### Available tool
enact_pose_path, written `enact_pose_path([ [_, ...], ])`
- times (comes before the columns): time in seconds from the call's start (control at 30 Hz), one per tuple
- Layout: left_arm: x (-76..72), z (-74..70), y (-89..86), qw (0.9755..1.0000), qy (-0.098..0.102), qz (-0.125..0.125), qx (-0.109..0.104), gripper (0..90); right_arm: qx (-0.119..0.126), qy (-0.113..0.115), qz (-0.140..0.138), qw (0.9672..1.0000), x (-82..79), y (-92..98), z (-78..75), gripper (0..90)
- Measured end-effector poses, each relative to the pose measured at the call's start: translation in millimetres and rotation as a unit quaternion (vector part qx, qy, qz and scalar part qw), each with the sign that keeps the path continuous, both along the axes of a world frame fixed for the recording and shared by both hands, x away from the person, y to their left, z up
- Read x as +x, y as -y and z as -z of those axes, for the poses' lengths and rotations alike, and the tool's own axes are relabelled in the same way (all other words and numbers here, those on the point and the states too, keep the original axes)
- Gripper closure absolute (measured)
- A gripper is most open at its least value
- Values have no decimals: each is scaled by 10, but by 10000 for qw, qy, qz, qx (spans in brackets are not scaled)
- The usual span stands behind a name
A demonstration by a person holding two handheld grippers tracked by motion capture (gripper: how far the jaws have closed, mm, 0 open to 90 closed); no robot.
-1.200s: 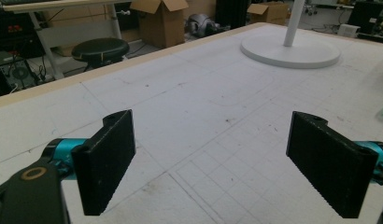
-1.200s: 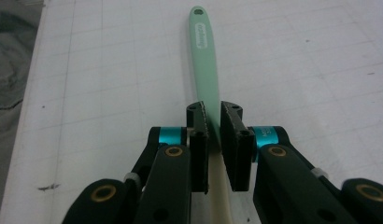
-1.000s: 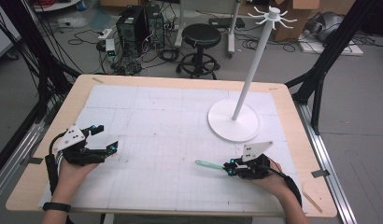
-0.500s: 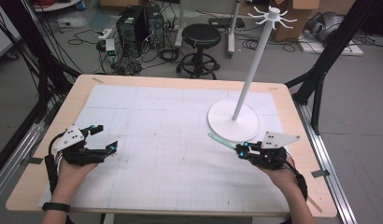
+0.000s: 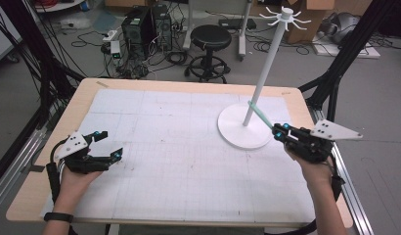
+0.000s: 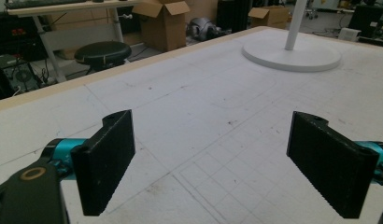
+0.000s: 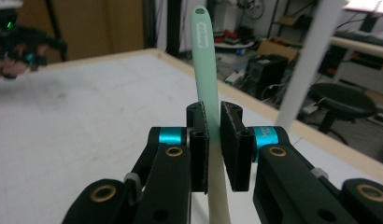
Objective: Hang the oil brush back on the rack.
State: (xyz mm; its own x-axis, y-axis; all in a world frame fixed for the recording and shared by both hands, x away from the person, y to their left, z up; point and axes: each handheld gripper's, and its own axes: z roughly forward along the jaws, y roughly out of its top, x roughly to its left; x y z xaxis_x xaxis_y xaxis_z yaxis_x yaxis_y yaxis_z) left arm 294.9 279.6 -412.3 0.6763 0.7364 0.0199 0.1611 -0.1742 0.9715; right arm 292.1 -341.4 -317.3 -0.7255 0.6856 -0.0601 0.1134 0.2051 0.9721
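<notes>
Since the earlier frames: right gripper [image 5: 281,133] has risen off the table and travelled toward the stand, carrying the mint-green tool; left gripper [image 5: 108,145] unmoved at the near left corner.

Item 1, tool [image 7: 204,60]. Slim flat handle, mint green, smooth and matt like silicone or plastic, rounded tip with a small hanging hole and faint raised lettering; the lower part beyond the jaws turns cream-white. Location: clamped in the right gripper, jaws closed tight on the handle, free end slanting up toward the pole [image 5: 263,68].

Item 2, stand [image 5: 234,128]. White, smooth, round flat base, thin straight pole, crown of short radial hooks [image 5: 286,14] at the top. Stands on the far right part of the table.

Item 3, left gripper. Jaws wide apart, nothing between them; black ribbed pads [image 6: 105,163], teal collars.

Item 4, table [image 5: 81,100]. Pale wood edge, white gridded mat, lightly scuffed.

Risks, as judged:
- Hooks are short and the hole is small; a slightly off approach would miss or glance off.
- A knock on the thin pole could rock the stand.
- Narrow grip on a smooth handle: the tool may pivot or slip in the jaws.
- Release before the hole seats would drop it.
</notes>
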Motion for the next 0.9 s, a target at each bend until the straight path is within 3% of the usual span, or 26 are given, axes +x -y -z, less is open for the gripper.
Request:
enact_pose_path([
  [0.17,1,6,6,10000,-23,-4,32,159,519,252,345,9977,-18,200,-267,824],
  [0.23,3,5,6,10000,-17,7,47,159,561,280,395,9973,-21,222,-297,824],
  [0.33,1,5,7,10000,-17,17,45,160,677,436,601,9949,-29,303,-412,823],
  [0.4,1,6,7,10000,-21,0,27,159,876,602,787,9912,-40,386,-522,823],
  [0.47,1,5,6,10000,-19,9,22,159,913,616,824,9905,-43,403,-547,823],
  [0.53,-1,4,5,10000,-14,3,14,159,1037,724,964,9873,-41,459,-642,823],
  [0.67,-1,3,2,10000,-10,3,23,159,1160,844,1037,9842,-42,491,-745,823],
  [0.9,-2,0,-1,10000,7,7,10,159,1223,954,1063,9822,-24,497,-914,823],
])
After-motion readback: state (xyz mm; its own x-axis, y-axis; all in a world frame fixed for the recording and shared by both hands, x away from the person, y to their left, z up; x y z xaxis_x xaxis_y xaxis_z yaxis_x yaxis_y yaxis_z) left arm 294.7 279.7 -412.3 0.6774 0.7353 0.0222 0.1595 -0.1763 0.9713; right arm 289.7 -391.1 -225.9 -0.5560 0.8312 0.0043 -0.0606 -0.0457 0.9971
